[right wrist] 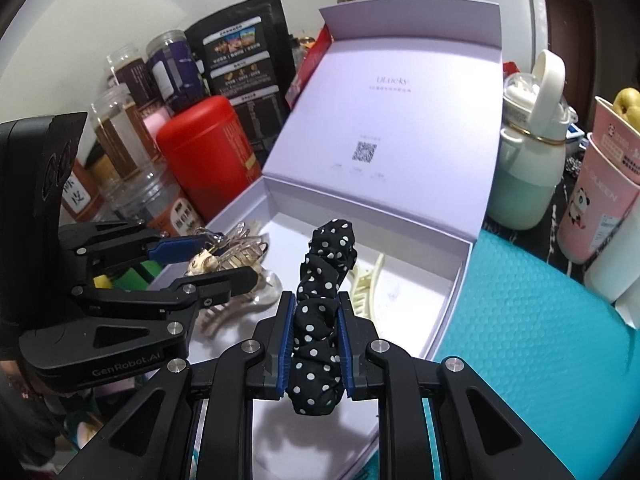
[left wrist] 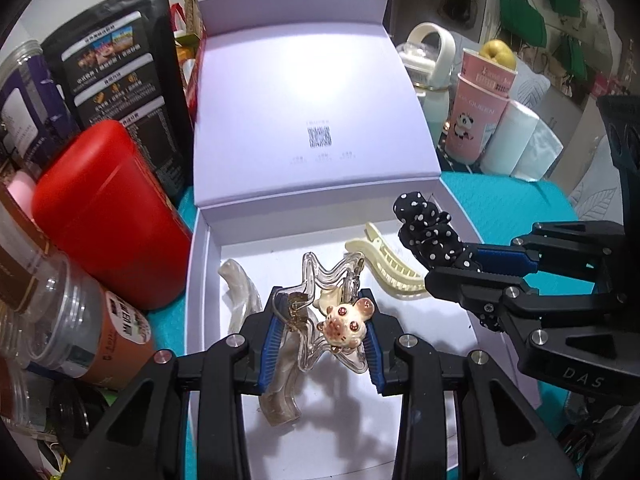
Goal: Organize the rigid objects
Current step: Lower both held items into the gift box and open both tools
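My left gripper (left wrist: 322, 322) is shut on a clear star-shaped hair clip with a bear charm (left wrist: 342, 322) and holds it above the open white box (left wrist: 200, 264). My right gripper (right wrist: 316, 336) is shut on a black polka-dot scrunchie (right wrist: 324, 280), held over the box's right side; the scrunchie also shows in the left wrist view (left wrist: 428, 232). A cream claw clip (left wrist: 390, 268) and a pearly clip (left wrist: 244, 292) lie inside the box. In the right wrist view the left gripper (right wrist: 224, 258) with the star clip (right wrist: 208, 260) is at the left.
The box lid (left wrist: 312, 92) stands open at the back. A red canister (left wrist: 104, 208), jars (left wrist: 68, 320) and a black pouch (left wrist: 120, 72) crowd the left. Pink cups (left wrist: 476, 112), a white bottle (right wrist: 528, 168) and white rolls (left wrist: 516, 140) stand right. A teal mat (right wrist: 532, 320) covers the table.
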Tool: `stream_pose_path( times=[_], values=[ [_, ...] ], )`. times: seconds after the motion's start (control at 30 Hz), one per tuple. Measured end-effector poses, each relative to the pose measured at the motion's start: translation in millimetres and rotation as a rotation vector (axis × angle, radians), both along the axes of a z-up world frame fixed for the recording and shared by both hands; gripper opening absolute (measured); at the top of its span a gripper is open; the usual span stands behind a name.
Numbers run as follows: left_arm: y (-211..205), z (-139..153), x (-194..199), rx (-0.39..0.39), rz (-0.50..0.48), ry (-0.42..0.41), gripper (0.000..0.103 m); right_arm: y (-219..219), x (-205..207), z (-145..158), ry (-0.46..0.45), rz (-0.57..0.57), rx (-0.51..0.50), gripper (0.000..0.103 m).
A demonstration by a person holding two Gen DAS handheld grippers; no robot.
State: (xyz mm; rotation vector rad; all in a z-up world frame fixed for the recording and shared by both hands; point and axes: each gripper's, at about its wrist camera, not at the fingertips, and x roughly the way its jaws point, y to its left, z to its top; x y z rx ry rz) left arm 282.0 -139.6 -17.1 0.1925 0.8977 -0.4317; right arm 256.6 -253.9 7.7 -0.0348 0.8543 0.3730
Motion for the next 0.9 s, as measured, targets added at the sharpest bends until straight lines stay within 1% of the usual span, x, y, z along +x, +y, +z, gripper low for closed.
stream_pose_path(
  times=[0.1, 0.27, 0.5, 0.67, 0.73, 0.8, 0.87, 0.9],
  values=[
    [-2.1, -5.8, 3.1, 0.009, 0.003, 0.012, 0.035, 0.0, 2.1, -6.8, 0.008, -0.003, -0.008, 0.020],
    [-10.5, -15.5, 7.6, 0.047, 0.001, 0.013, 0.035, 2.2, 6.9, -19.3, 0.035, 0.000, -0.009, 0.020],
    [-14.5, -18.3, 12.2, 0.068, 0.010, 0.003, 0.035, 1.9, 11.4, -31.0, 0.054, -0.010, -0.029, 0.020],
    [-17.9, -19.9, 11.7, 0.101, 0.015, -0.014, 0.035, 2.4, 14.7, -38.1, 0.070, -0.015, -0.036, 0.021],
    [-18.6, -20.0, 10.6, 0.106, 0.014, -0.017, 0.035, 1.8, 16.2, -40.1, 0.077, -0.019, -0.038, 0.024],
    [-18.8, -19.9, 10.0, 0.108, 0.014, -0.016, 0.035, 1.5, 17.9, -41.6, 0.085, -0.022, -0.034, 0.024],
    [-18.8, -19.5, 9.4, 0.115, 0.018, -0.011, 0.035, 0.1, 18.2, -41.3, 0.087, -0.027, -0.033, 0.030],
    [-19.7, -19.5, 9.6, 0.118, 0.020, -0.007, 0.035, -1.0, 18.0, -40.3, 0.084, -0.031, -0.028, 0.038]
  ],
)
